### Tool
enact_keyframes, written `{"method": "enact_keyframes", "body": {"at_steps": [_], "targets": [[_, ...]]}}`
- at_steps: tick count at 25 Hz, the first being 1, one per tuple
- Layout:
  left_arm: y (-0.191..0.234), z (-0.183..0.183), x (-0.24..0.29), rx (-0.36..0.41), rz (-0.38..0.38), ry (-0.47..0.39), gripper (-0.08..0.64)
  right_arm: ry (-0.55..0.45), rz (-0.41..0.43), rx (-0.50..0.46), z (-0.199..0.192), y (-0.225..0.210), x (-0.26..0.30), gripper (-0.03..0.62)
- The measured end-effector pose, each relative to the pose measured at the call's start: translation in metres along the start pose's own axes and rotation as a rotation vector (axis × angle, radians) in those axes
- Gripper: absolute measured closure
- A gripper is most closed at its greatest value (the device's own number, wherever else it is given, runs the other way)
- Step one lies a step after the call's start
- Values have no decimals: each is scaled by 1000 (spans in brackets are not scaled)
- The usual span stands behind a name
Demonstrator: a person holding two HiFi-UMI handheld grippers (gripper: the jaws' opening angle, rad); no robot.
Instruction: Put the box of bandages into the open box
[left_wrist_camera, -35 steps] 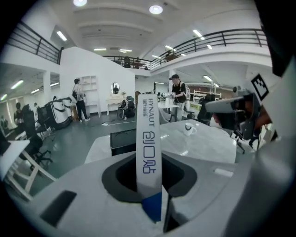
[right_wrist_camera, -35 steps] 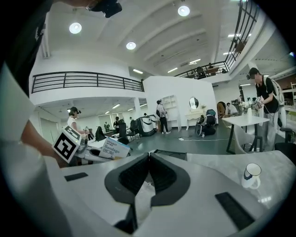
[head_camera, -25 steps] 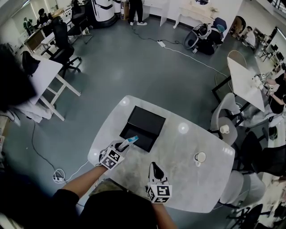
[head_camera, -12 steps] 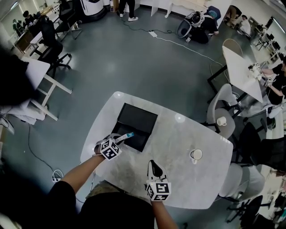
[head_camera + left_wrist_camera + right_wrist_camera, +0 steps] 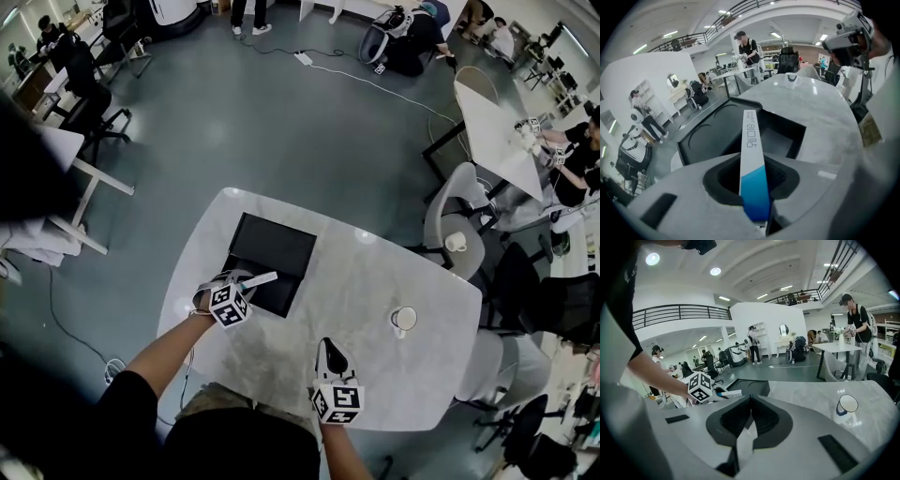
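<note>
Bandage box pinched edge-on between jaws of left gripper; far end pokes out over near edge of open black box. Step in hand: carrying in, not yet released. Next move likely calls for lowering into cavity, laying flat, then spreading jaws. Right gripper pressed together, empty, over table, well apart.
</note>
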State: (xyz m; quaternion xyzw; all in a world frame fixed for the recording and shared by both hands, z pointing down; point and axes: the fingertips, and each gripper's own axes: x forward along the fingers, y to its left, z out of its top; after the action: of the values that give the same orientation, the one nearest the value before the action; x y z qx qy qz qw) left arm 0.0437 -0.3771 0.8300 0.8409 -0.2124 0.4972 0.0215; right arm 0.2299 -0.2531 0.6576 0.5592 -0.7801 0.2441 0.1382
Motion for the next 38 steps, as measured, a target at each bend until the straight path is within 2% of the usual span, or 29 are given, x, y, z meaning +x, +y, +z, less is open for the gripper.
{"method": "enact_keyframes", "body": {"at_steps": [3, 5, 8, 12, 15, 20, 23, 25, 28, 31, 32, 34, 36, 38], "targets": [[-6, 3, 9, 93, -16, -2, 474, 15, -12, 10, -10, -1, -3, 578], [-8, 1, 17, 129, -32, 13, 474, 23, -16, 17, -16, -1, -4, 578], [-5, -3, 26, 125, -51, 37, 474, 36, -24, 30, -23, -3, -4, 578], [2, -5, 33, 164, -35, 73, 474, 32, -36, 26, -23, -3, -8, 578], [3, -11, 38, 159, -36, 97, 474, 30, -54, 17, -25, -1, -14, 578], [-4, -14, 39, 164, -61, 64, 469, 28, -124, 19, -32, 7, -30, 578], [0, -8, 40, 215, -18, 37, 465, 11, -216, 81, -38, 6, -48, 578], [13, -9, 43, 255, 33, 52, 468, -3, -265, 129, -43, 8, -61, 578], [25, -9, 46, 287, 58, 97, 462, 1, -274, 128, -51, 18, -69, 578], [12, -6, 49, 309, 27, 85, 463, 15, -288, 117, -59, 23, -75, 578], [6, -7, 49, 299, 3, 75, 456, 12, -298, 122, -58, 23, -77, 578], [-5, -7, 51, 261, -57, 66, 395, 0, -316, 133, -54, 18, -80, 578], [-16, -5, 52, 217, -119, 61, 270, -11, -328, 141, -51, 12, -81, 578], [-24, -4, 50, 181, -163, 51, 252, -22, -334, 141, -48, 9, -81, 578]]}}
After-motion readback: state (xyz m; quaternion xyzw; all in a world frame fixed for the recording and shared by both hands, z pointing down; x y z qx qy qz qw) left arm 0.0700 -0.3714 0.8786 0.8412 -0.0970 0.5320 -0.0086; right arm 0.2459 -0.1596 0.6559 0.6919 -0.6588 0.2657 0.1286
